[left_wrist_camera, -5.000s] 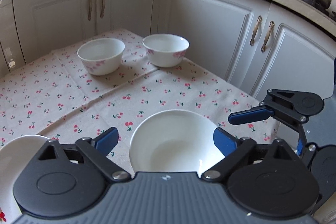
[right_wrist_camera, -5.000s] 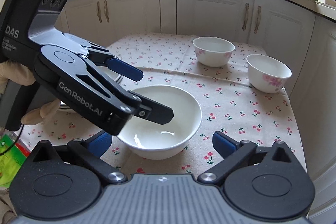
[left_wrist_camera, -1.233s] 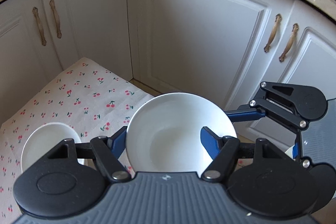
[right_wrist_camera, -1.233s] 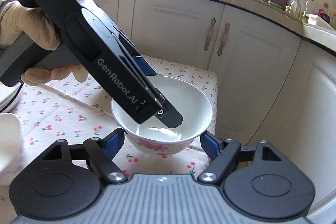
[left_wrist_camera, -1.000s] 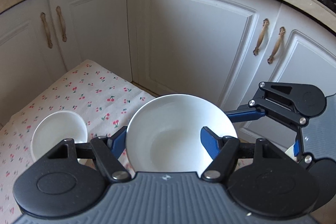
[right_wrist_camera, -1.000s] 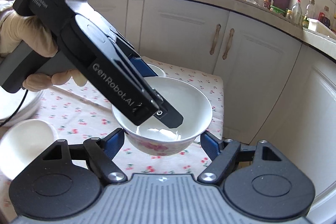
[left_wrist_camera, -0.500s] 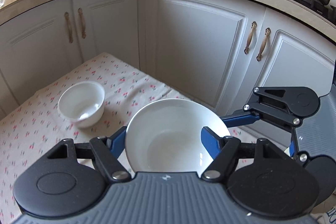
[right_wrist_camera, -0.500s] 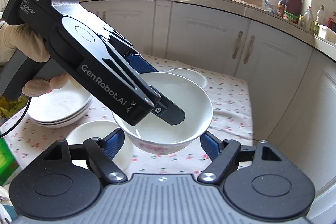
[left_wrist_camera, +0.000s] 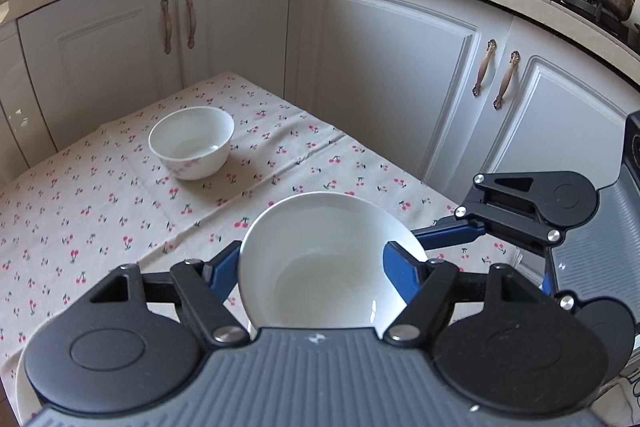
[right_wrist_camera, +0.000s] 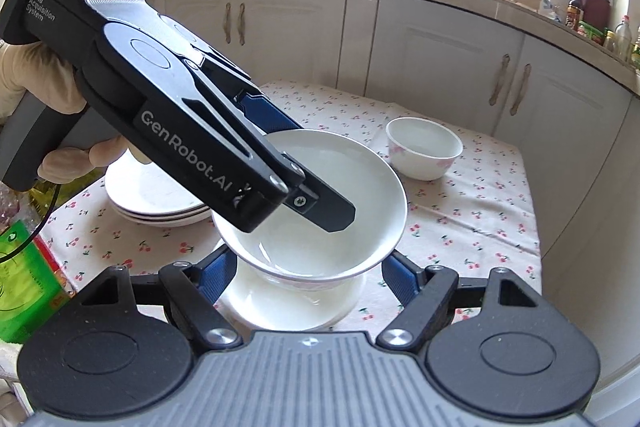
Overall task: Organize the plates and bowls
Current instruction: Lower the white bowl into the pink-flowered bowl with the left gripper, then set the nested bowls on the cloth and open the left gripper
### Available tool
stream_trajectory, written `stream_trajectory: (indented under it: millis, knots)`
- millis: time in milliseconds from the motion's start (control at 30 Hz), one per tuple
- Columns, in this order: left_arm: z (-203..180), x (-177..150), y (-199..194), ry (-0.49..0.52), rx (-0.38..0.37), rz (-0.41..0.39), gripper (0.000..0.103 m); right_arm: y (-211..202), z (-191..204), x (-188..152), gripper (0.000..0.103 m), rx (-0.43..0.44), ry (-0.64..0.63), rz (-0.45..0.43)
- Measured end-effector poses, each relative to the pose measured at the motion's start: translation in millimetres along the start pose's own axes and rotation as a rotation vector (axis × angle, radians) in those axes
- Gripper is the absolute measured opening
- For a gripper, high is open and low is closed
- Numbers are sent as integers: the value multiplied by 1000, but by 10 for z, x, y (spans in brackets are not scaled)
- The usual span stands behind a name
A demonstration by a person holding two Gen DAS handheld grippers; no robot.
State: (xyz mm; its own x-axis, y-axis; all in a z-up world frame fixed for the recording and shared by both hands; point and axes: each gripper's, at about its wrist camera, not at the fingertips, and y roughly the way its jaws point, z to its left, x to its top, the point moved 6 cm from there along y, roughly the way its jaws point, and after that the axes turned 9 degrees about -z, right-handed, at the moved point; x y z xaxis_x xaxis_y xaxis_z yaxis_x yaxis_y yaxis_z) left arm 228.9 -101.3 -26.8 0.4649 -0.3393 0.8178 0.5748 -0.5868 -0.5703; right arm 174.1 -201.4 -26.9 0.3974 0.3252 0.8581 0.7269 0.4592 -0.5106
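A white porcelain bowl (right_wrist_camera: 344,195) with a pink flower print low on its outer wall is held in the air over the counter (left_wrist_camera: 100,211), which is draped in a cherry-print cloth (left_wrist_camera: 320,155).

The left hand-held gripper (left_wrist_camera: 312,263) comes in from 10 o'clock in the right wrist view. It pinches the bowl's wall, with one finger inside and one blue pad outside. The right hand-held gripper (right_wrist_camera: 314,273) is clamped on the bowl's lower sides.

Directly beneath the bowl sits another white dish (right_wrist_camera: 280,311), mostly hidden, so its shape is unclear. A second flowered bowl (right_wrist_camera: 424,147) stands on the cloth at 2 o'clock. A stack of white plates (right_wrist_camera: 160,203) at 9 o'clock is partly covered by the left hand-held gripper. A gloved hand (right_wrist_camera: 32,79) is cut off at the left edge. A green package (right_wrist_camera: 16,287) at 8 o'clock bears print too small to read.

The left hand-held gripper reads "DAS Data Acquisition System" and "GenRobot.AI".
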Motion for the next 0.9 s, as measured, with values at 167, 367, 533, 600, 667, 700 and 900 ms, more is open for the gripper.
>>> stream_trajectory:
  millis: [167,367,533,600,667,700,900]
  knots:
    - [46,-104,5,-25,-12,1,75,45,76,-44,83,3,-3,22]
    - [50,-194,65,-34,-25,11,76,90,99,-118,83,2,3,51]
    - [49,-234,85,-39,-39,16,76,107,106,-173,83,5,5,70]
    - [42,-249,98,-35,-37,19,76,106,106,-187,83,8,11,74]
    - [40,-259,115,-32,-34,23,76,112,100,-196,83,10,16,77]
    - [41,-264,122,-32,-33,25,76,123,91,-197,83,10,16,79]
    - [53,-278,158,-33,-36,30,76,117,83,-207,83,12,14,81]
